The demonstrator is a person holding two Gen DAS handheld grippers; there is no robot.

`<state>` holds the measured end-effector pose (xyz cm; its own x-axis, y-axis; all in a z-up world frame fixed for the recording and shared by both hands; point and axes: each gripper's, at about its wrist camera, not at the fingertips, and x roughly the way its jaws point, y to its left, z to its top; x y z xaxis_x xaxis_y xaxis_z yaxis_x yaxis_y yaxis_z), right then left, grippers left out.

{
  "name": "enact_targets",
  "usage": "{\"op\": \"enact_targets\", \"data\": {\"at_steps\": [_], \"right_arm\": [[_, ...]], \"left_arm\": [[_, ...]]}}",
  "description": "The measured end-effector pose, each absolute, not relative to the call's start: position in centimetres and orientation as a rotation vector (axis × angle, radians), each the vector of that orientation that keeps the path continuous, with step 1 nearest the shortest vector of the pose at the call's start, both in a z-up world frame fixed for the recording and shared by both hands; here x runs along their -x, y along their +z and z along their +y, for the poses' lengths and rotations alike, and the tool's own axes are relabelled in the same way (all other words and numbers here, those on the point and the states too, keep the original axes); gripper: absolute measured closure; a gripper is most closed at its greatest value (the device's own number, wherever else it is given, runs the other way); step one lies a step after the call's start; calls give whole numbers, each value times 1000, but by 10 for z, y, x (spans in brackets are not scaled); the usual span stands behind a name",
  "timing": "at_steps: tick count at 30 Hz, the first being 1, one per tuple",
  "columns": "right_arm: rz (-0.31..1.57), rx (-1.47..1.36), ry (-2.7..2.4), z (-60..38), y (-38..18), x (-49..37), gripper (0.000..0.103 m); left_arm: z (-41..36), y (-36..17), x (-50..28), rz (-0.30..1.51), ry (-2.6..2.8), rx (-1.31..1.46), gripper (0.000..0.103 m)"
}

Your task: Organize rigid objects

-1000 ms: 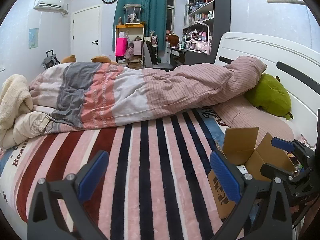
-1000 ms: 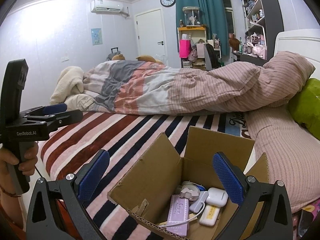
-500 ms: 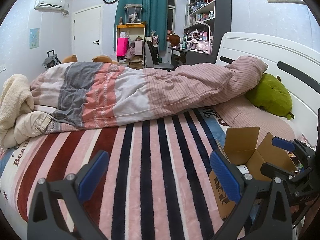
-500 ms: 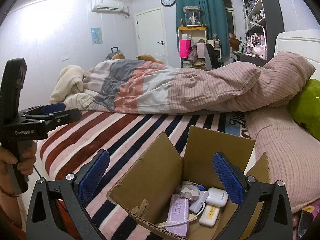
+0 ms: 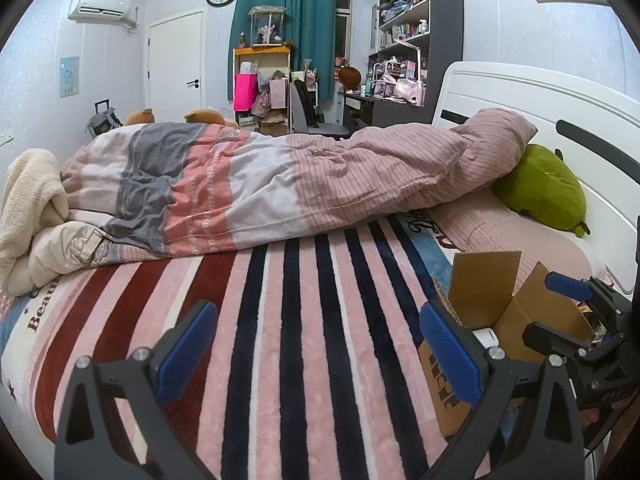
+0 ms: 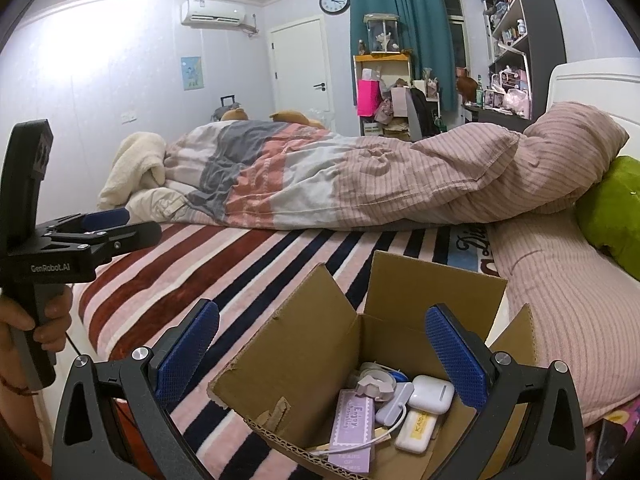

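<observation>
Nothing much has moved; both grippers hang wide apart, holding nothing. Right gripper (image 6: 322,354) waits over the box (image 6: 296,364) on the bed. Its white case (image 6: 431,394) looks light, hard and slippery, so pinch its flat sides.

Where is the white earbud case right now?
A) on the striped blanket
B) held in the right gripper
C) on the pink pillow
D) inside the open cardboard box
D: the white earbud case lies among other small items inside the open cardboard box; the right gripper is open and empty.

Box (image 6: 312,344) on bed (image 6: 248,264) — duvet (image 6: 360,176) behind
</observation>
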<state>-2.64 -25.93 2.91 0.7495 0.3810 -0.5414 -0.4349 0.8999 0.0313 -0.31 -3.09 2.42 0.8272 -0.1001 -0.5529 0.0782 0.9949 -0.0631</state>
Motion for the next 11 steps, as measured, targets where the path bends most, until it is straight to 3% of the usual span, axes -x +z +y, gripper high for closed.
{"op": "enact_targets", "data": {"at_steps": [11], "right_arm": [[570, 97, 441, -260, 30, 28, 0]], "left_arm": [[-29, 24, 3, 588, -95, 37, 3]]}}
